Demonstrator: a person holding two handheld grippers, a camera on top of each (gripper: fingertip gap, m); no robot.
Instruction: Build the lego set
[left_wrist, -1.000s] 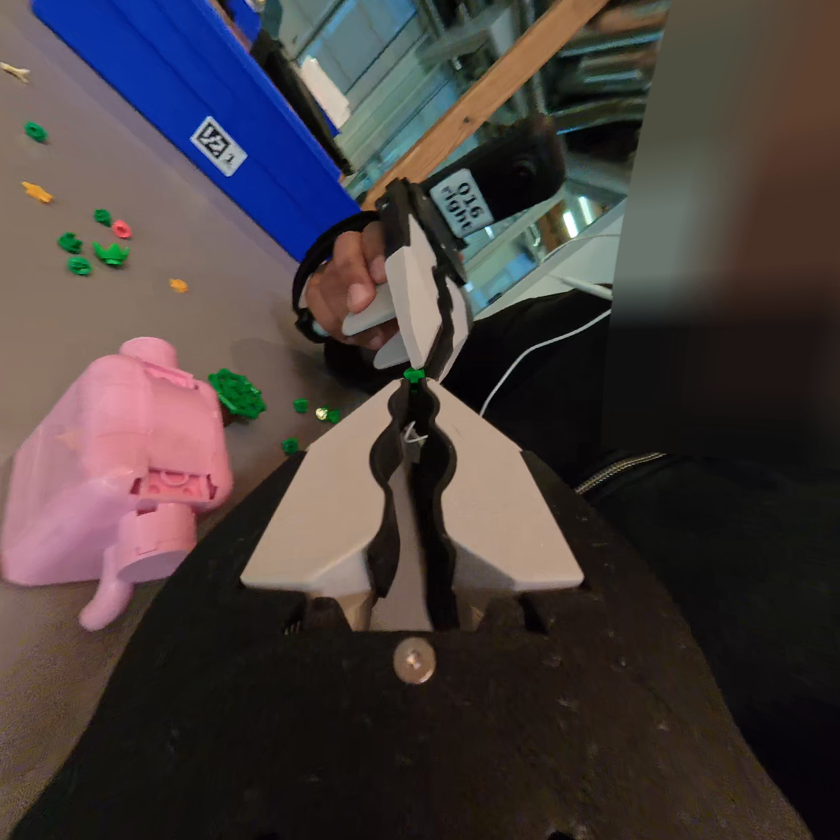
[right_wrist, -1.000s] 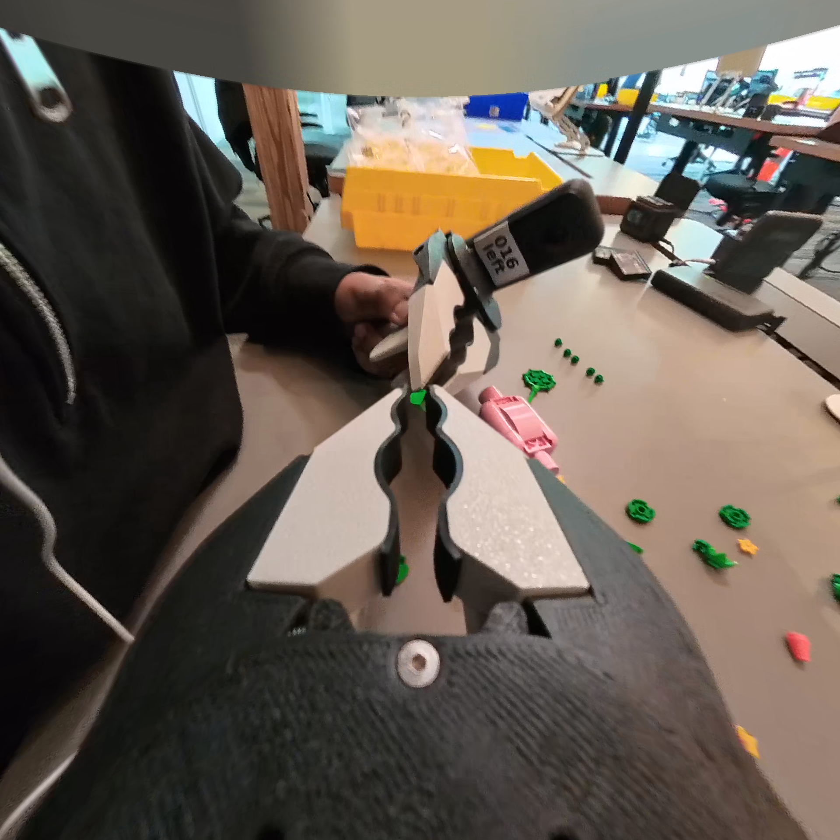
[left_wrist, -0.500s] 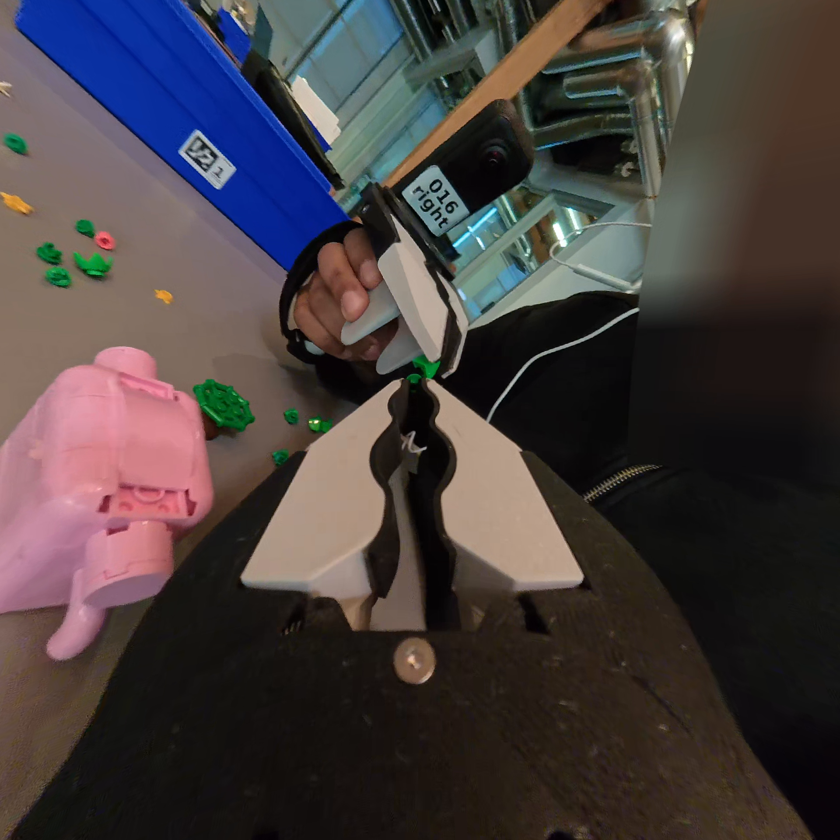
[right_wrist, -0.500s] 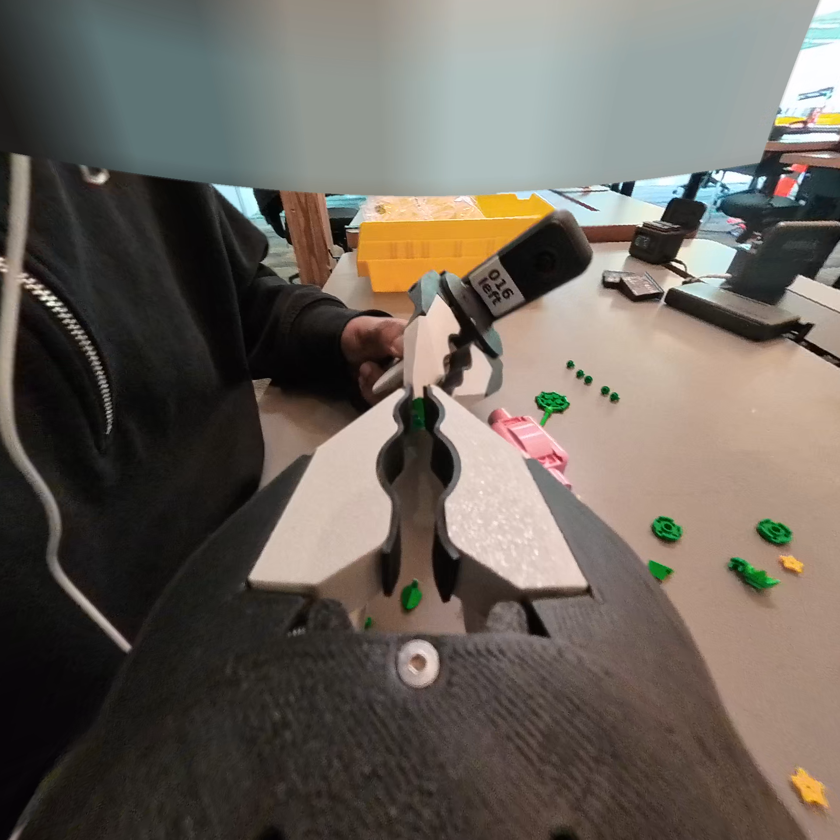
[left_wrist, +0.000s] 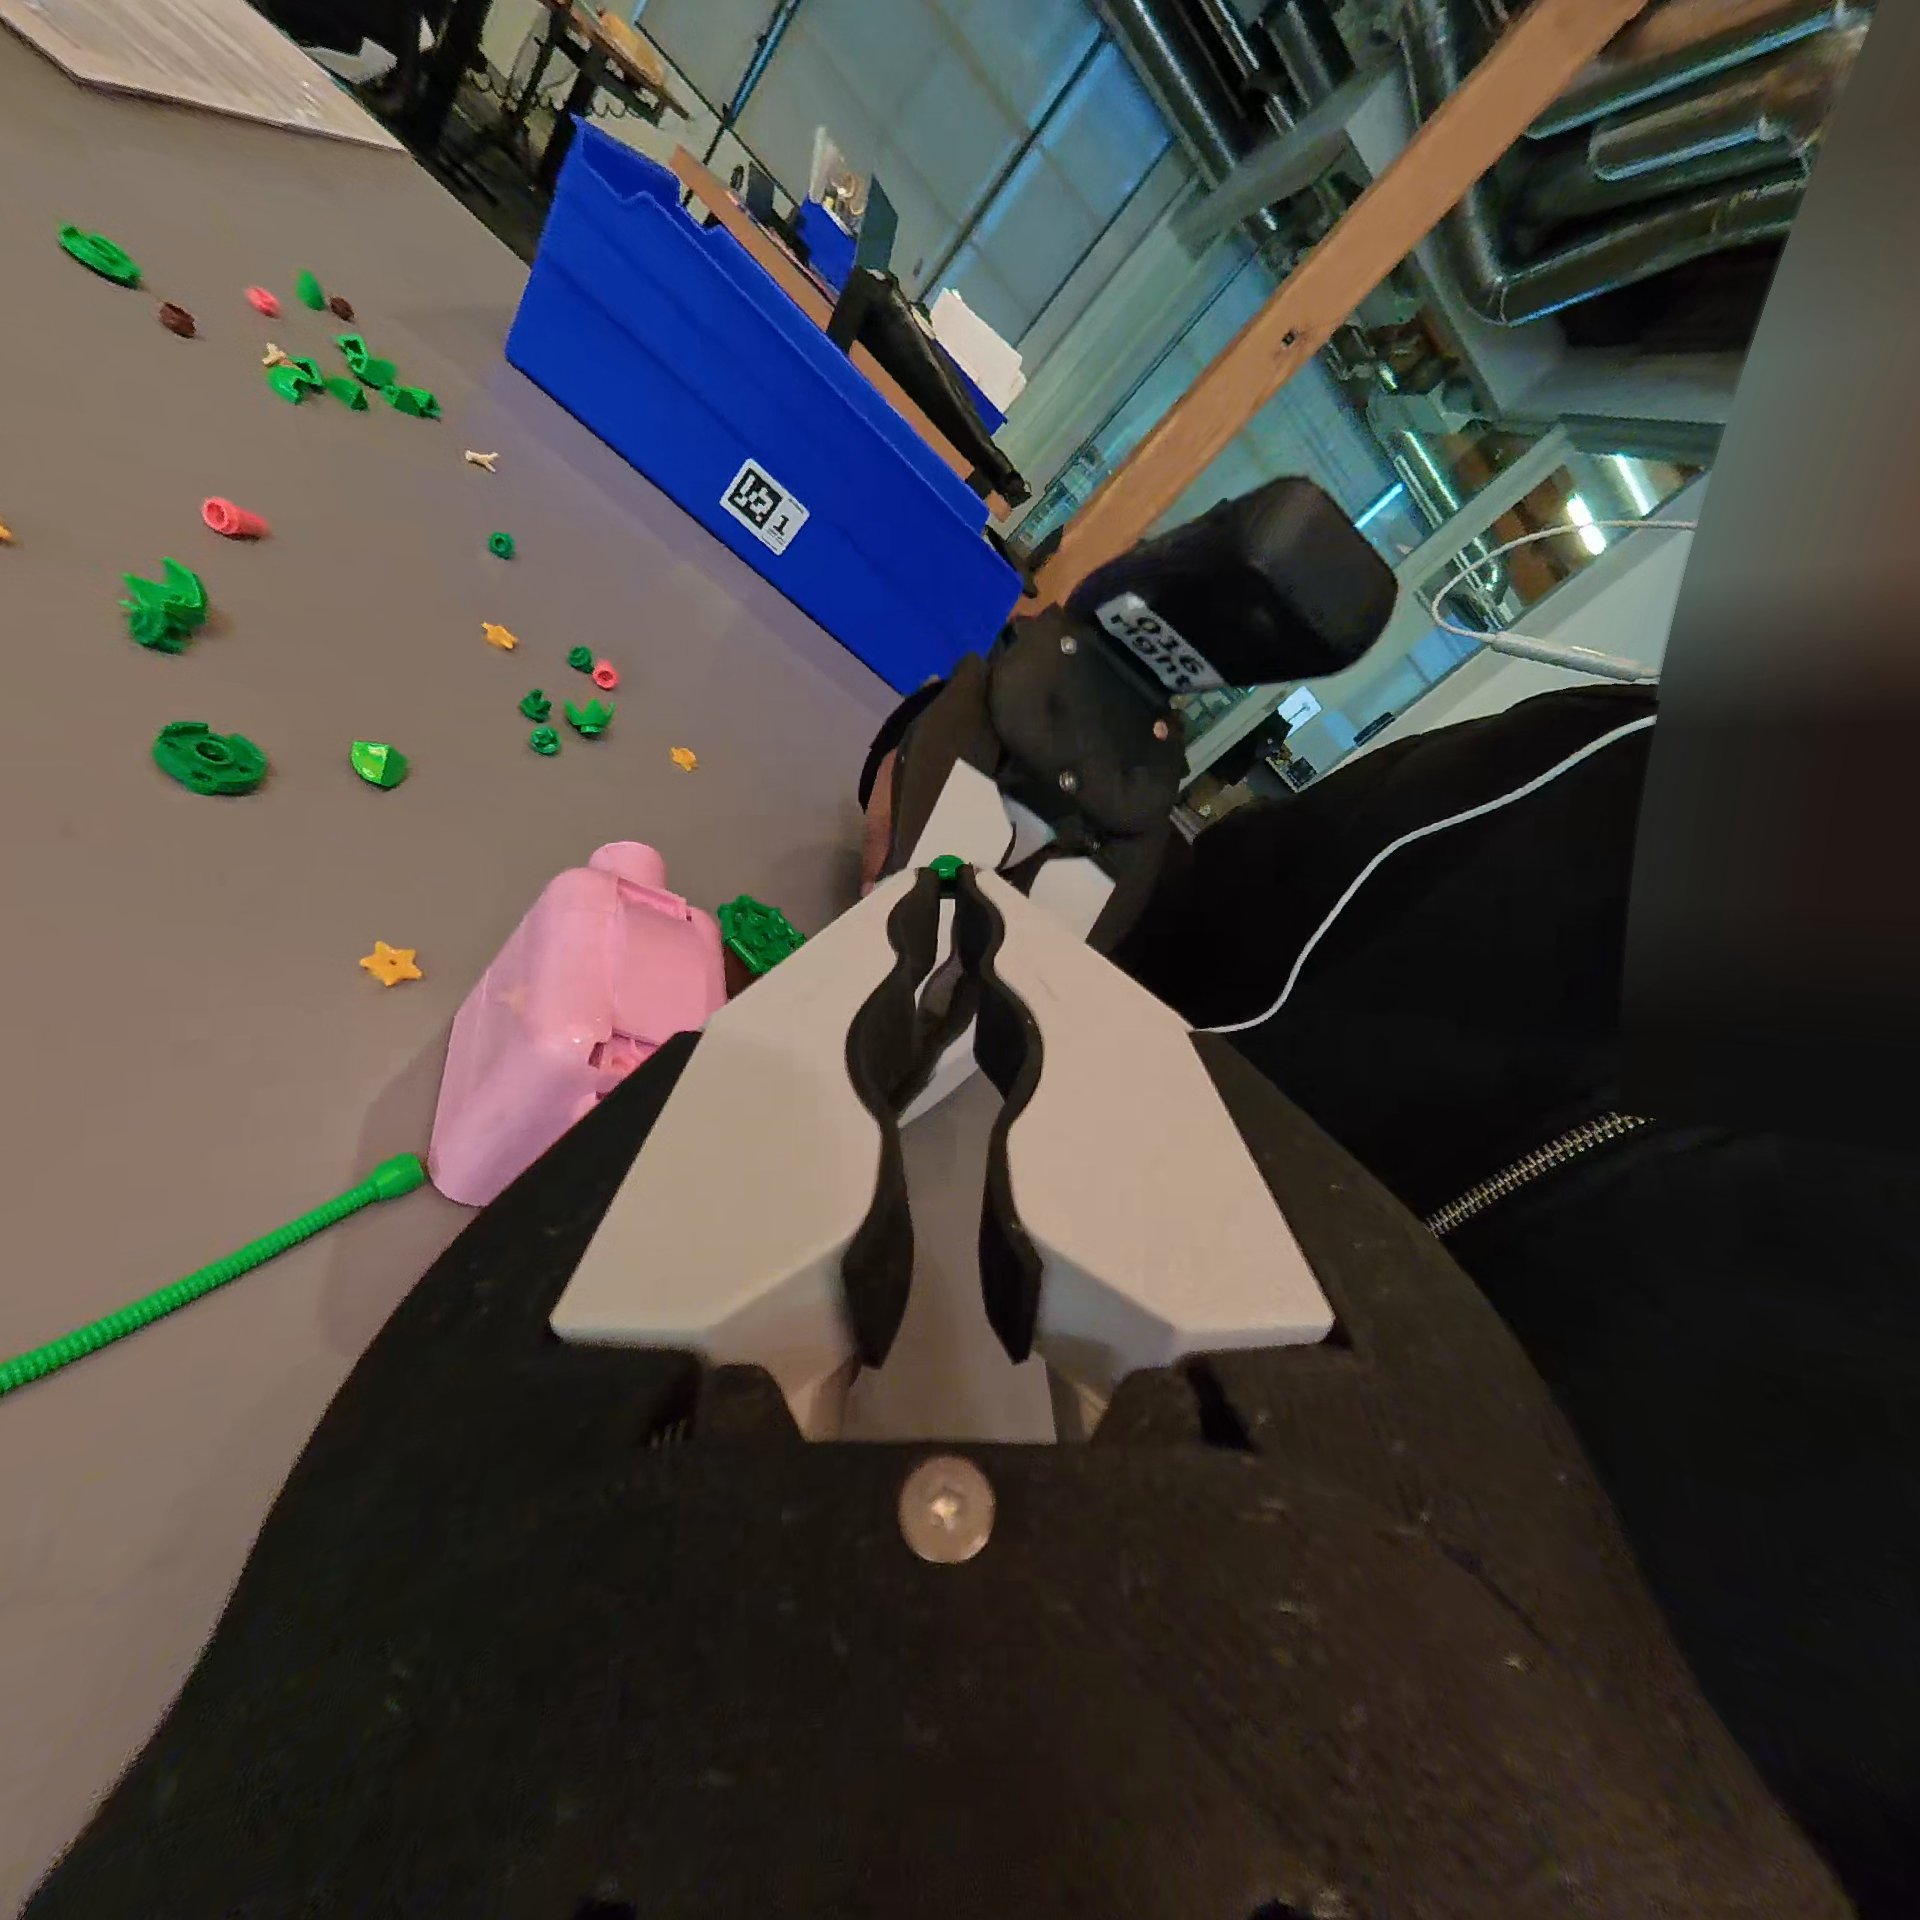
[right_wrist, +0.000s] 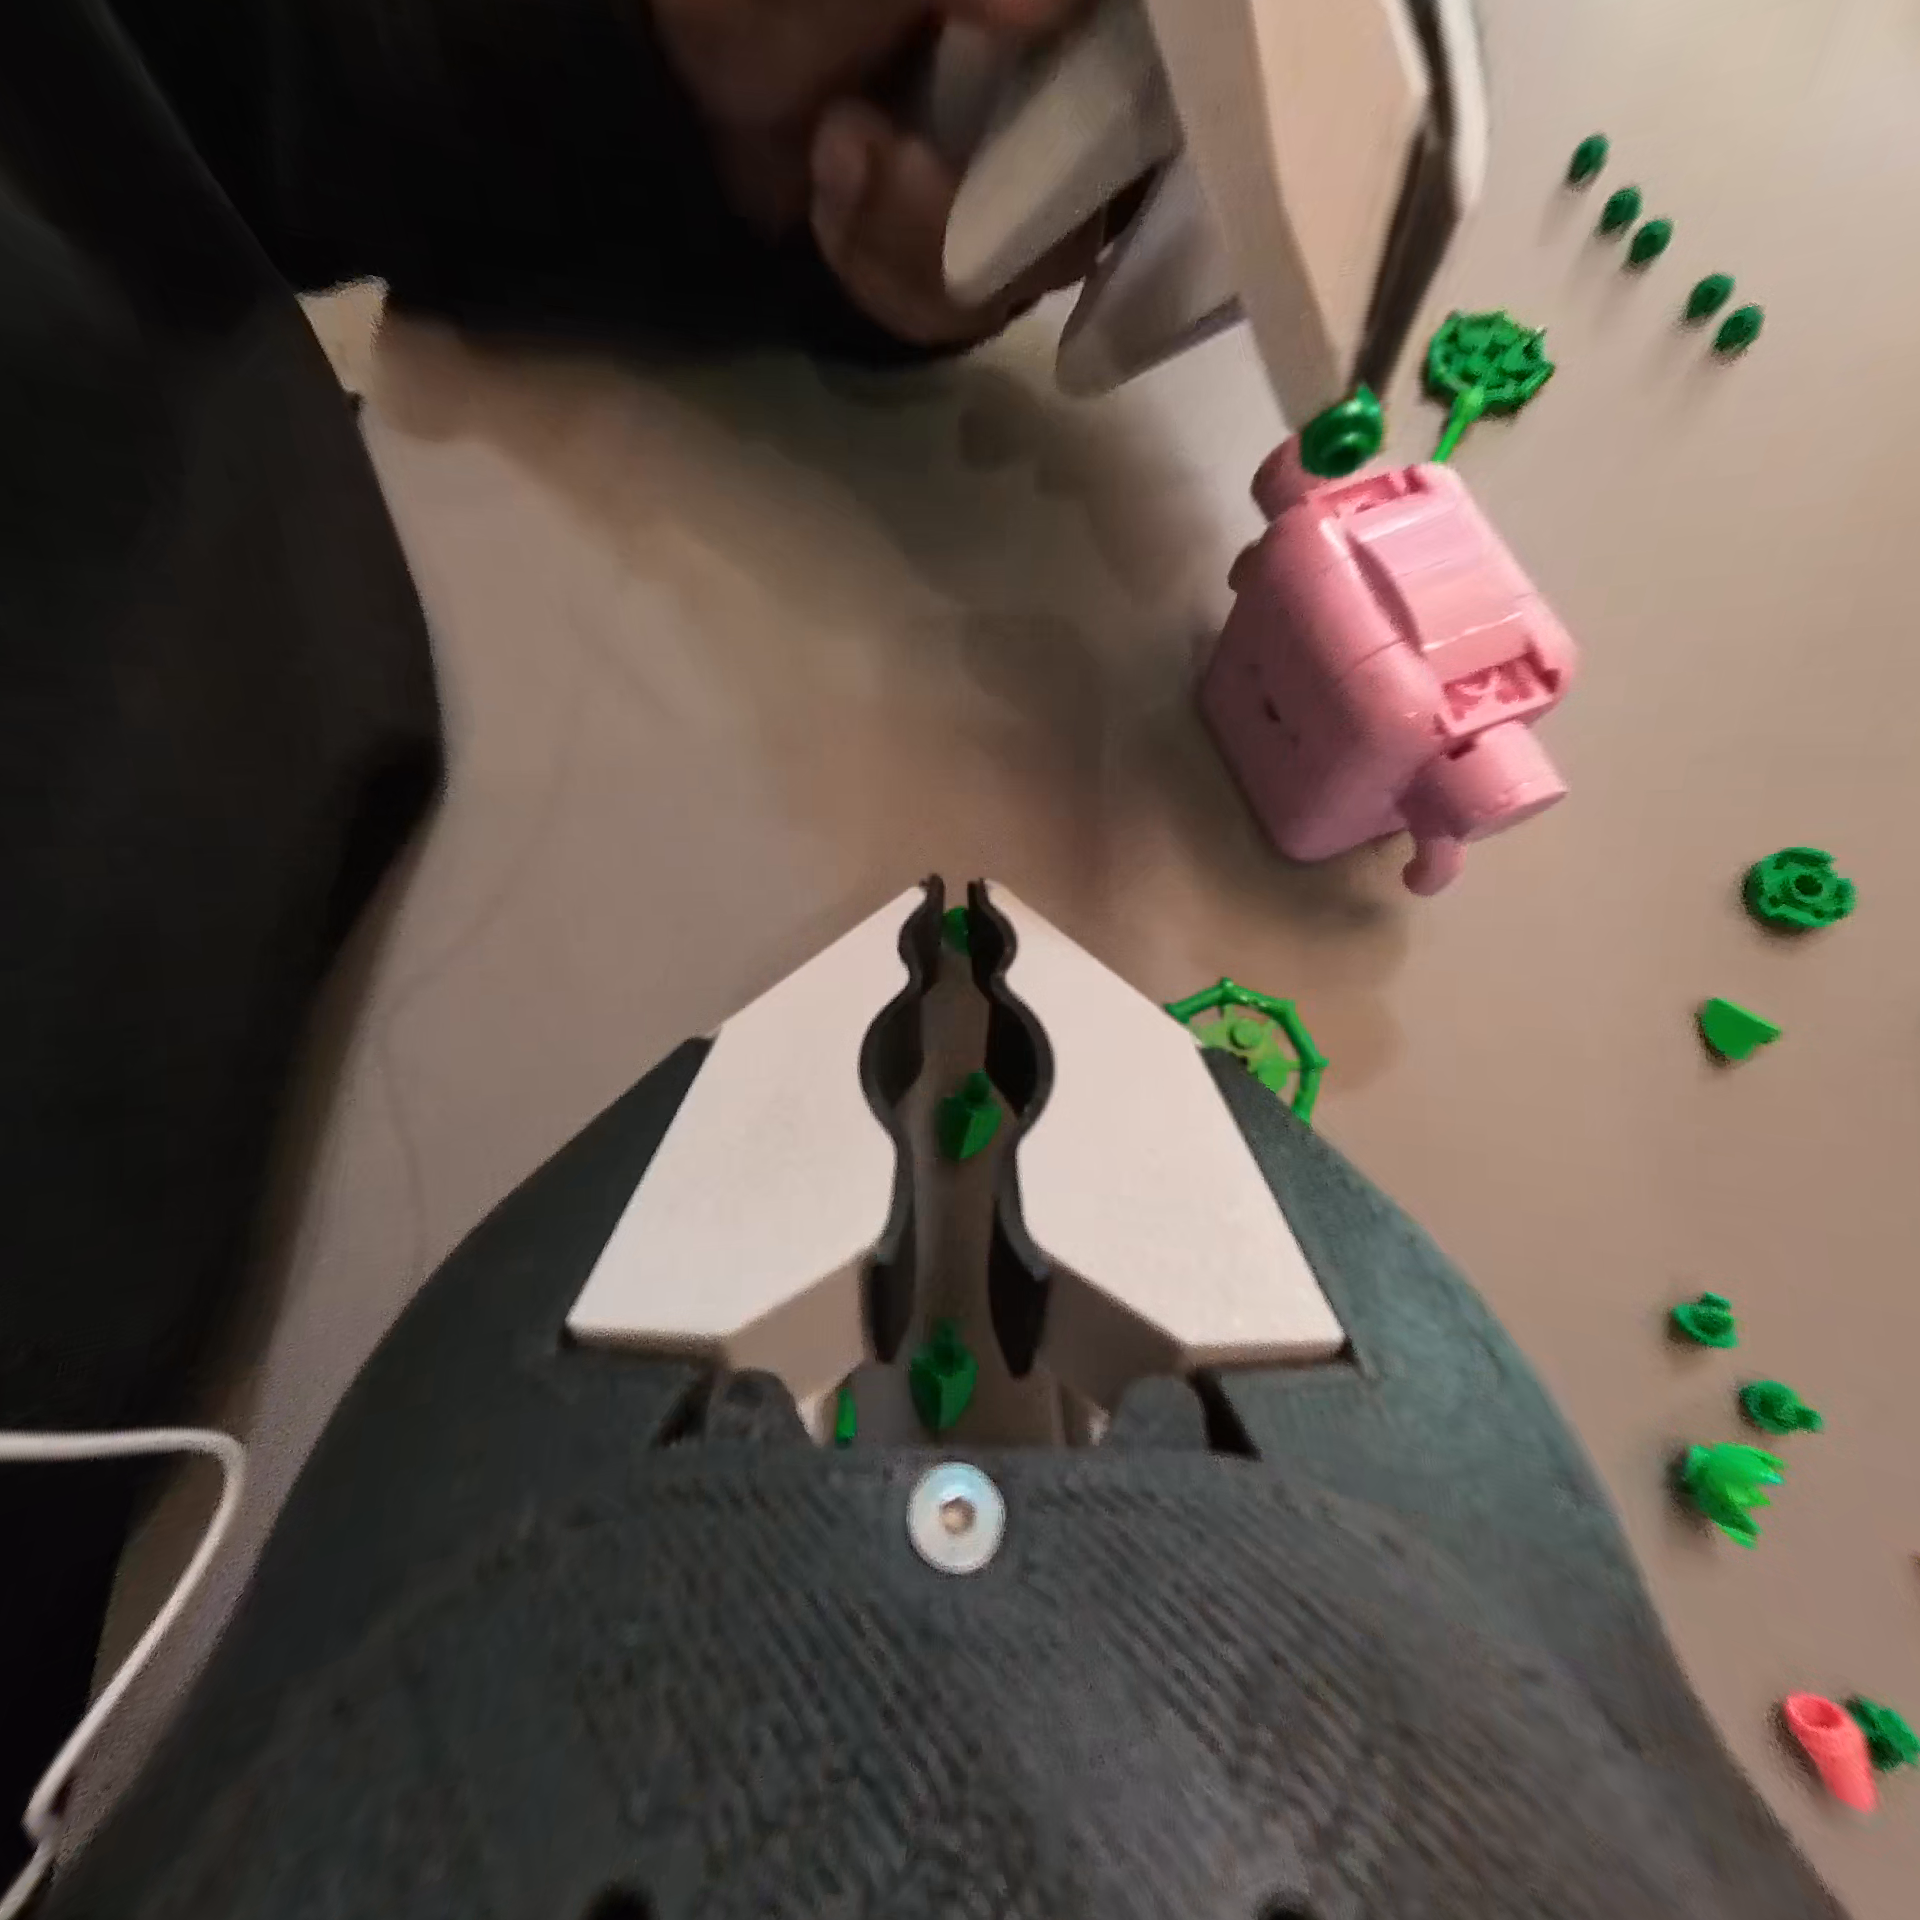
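My left gripper (left_wrist: 945, 881) is shut on a small round green piece (left_wrist: 945, 867). In the right wrist view the left gripper holds this round piece (right_wrist: 1340, 431) just above the top end of the pink block (right_wrist: 1392, 665), which lies on the table. My right gripper (right_wrist: 954, 894) points down at the table and is shut on a small green piece (right_wrist: 956, 925) between its tips. The pink block (left_wrist: 582, 997) lies left of my left gripper. The right gripper's body (left_wrist: 1081, 717) shows just behind my left tips.
A green ring piece (right_wrist: 1247, 1039) lies beside my right fingers, with loose green leaves (right_wrist: 966, 1127) under them. Several green, pink and yellow bits (left_wrist: 208, 758) are scattered on the grey table. A long green stem (left_wrist: 208, 1273) lies at the left. A blue bin (left_wrist: 748, 436) stands behind. There is about 9 cm between the tips of the two grippers.
The two grippers were tip to tip on one green piece and have now drawn apart. The right gripper has tipped down toward the table. The left carries the round piece to the pink block.
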